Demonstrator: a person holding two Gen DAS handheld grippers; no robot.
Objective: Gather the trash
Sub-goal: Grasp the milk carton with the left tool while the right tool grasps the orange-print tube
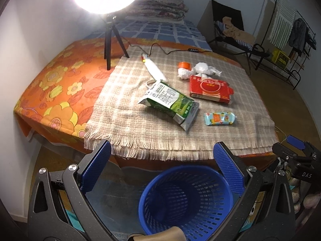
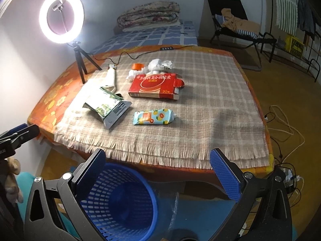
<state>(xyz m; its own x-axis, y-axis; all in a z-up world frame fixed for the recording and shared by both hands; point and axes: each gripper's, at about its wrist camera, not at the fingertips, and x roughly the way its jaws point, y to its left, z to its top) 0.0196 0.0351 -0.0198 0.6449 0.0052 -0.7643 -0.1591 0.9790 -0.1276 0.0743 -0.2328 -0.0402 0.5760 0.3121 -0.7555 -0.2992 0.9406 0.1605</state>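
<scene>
Trash lies on a checked cloth (image 1: 140, 124) (image 2: 210, 104): a green and white pouch (image 1: 170, 100) (image 2: 106, 106), a red box (image 1: 210, 89) (image 2: 156, 86), a light blue tube (image 1: 219, 118) (image 2: 153, 116), a white tube (image 1: 153, 68) (image 2: 111, 76), an orange cap (image 1: 184, 65) (image 2: 137, 66) and crumpled white wrappers (image 1: 200, 69) (image 2: 158, 64). A blue basket (image 1: 186, 198) (image 2: 118, 202) stands on the floor below the table's front edge. My left gripper (image 1: 162, 154) and right gripper (image 2: 158, 160) are both open and empty, above the basket.
A lit ring light on a tripod (image 1: 112, 38) (image 2: 79, 60) stands at the table's back left, its cable (image 1: 160, 49) running across the back. Cables (image 2: 284, 124) lie on the floor at right. A folding chair (image 1: 234, 34) and clothes rack (image 1: 291, 40) stand beyond.
</scene>
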